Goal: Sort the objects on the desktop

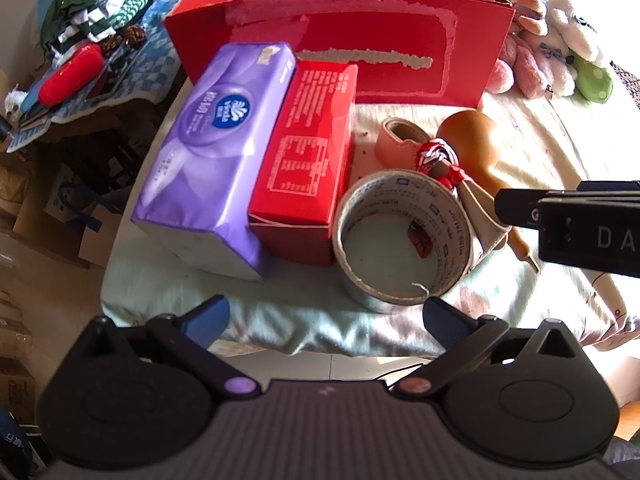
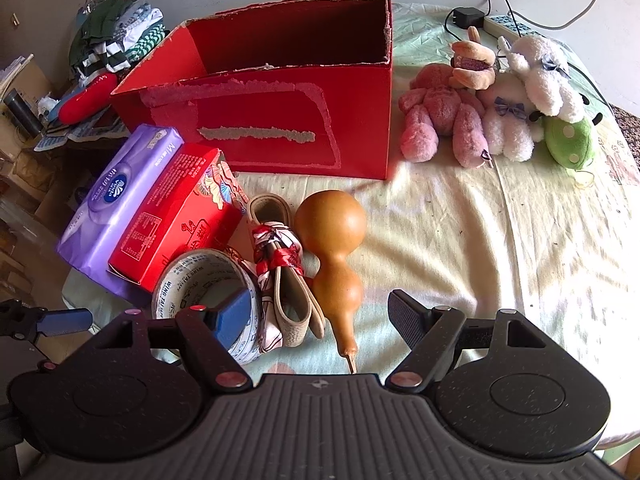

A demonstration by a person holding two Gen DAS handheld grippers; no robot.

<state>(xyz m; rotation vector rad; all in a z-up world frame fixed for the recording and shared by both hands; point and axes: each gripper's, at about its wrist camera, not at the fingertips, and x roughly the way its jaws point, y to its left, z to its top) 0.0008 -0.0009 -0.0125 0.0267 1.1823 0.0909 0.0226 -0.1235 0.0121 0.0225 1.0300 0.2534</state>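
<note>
A big open red cardboard box (image 1: 340,56) (image 2: 280,120) stands at the back of the table. In front of it lie a purple tissue pack (image 1: 212,156) (image 2: 116,196), a small red carton (image 1: 308,160) (image 2: 172,216), a tape roll (image 1: 400,240) (image 2: 200,284), a rolled belt tied with red ribbon (image 1: 436,160) (image 2: 280,264) and a brown gourd (image 1: 472,144) (image 2: 336,240). My left gripper (image 1: 326,316) is open and empty, just before the tape roll. My right gripper (image 2: 320,316) is open and empty, just before the gourd's stem and the belt.
Several plush toys (image 2: 500,108) (image 1: 552,52) lie to the right of the box. A power strip with a charger (image 2: 508,24) is behind them. A cluttered side table with clothes and a red case (image 1: 72,72) (image 2: 88,96) stands left of the table edge. The right gripper's body shows in the left wrist view (image 1: 580,220).
</note>
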